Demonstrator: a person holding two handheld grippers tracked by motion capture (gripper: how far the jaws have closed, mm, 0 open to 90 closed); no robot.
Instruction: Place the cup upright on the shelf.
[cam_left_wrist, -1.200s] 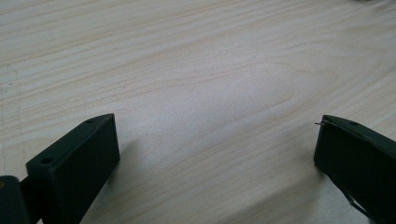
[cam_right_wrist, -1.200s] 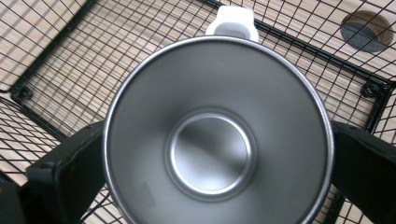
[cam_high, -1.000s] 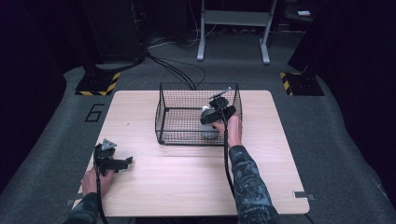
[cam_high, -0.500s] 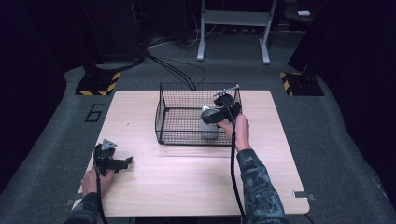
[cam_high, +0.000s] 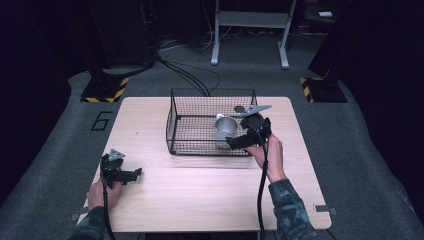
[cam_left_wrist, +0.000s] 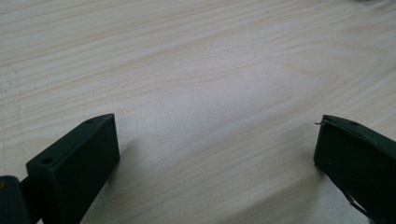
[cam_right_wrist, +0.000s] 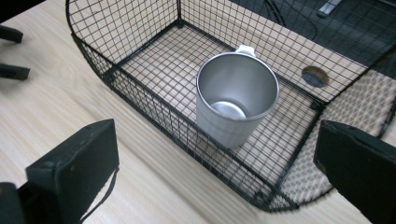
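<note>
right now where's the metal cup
The metal cup stands upright inside the wire basket, at its right near corner in the high view, just beyond the open right gripper.

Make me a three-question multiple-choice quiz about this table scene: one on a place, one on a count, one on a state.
1. Where does the shiny upright metal cup stand?
A. inside the black wire basket
B. on the bare table
C. on the floor

2. How many cups are there?
A. one
B. two
C. three

3. How do the jaws of the right gripper stand?
A. shut on the cup
B. wide apart, holding nothing
C. shut on the basket

Answers: 1 A, mesh surrounds it; 2 A, a single cup shows; 3 B, a wide gap separates them.
</note>
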